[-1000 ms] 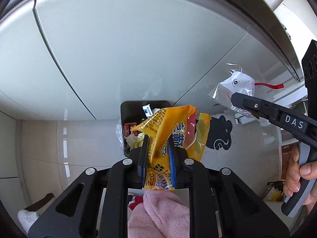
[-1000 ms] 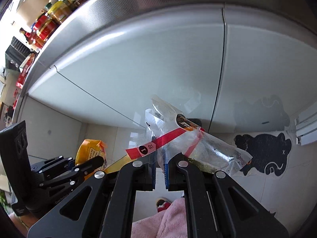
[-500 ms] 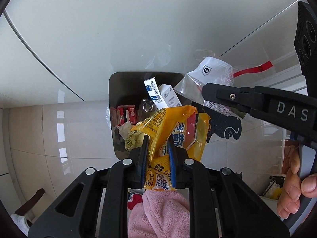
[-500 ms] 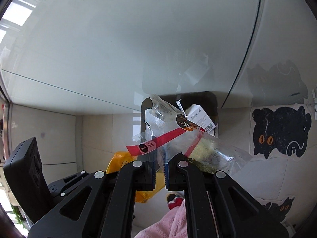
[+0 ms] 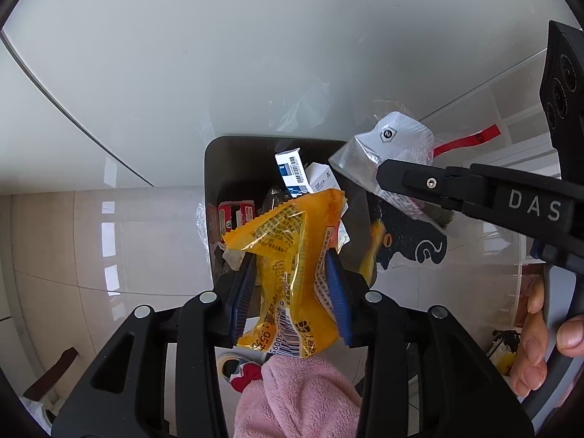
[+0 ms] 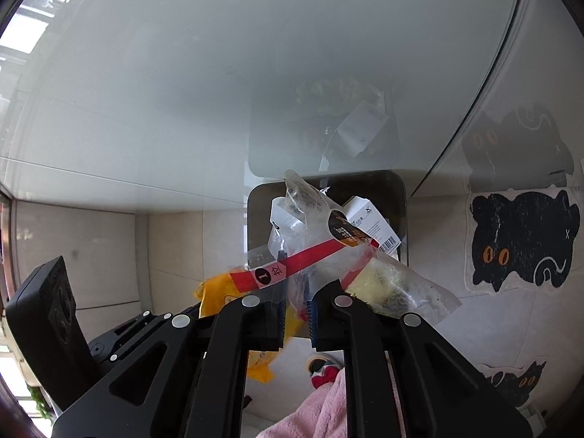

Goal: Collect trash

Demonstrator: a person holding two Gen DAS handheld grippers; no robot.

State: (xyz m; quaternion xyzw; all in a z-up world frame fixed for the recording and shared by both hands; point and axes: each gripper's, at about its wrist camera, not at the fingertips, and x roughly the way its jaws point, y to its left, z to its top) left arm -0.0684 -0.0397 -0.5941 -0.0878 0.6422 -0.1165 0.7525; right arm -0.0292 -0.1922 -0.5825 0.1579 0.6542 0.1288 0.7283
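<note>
My left gripper (image 5: 292,266) stands open above the black trash bin (image 5: 233,160). A crumpled yellow snack wrapper (image 5: 288,255) hangs loose between its spread blue pads. My right gripper (image 6: 296,292) is shut on a clear plastic wrapper with a red tape strip (image 6: 314,255) and holds it over the same bin (image 6: 398,189). That gripper and its clear wrapper (image 5: 394,142) also show at the right of the left wrist view. The bin holds cartons and other wrappers.
The bin stands on a pale tiled floor against glossy white cabinet doors (image 5: 255,54). A black cat-shaped mat (image 6: 522,241) lies right of the bin. A pink sleeve (image 5: 295,398) and a shoe (image 6: 321,368) are below the grippers.
My left gripper's jaws have spread apart and the yellow wrapper has slipped and turned between them. Both grippers have moved in over the bin. The right gripper stays shut on the clear wrapper.
</note>
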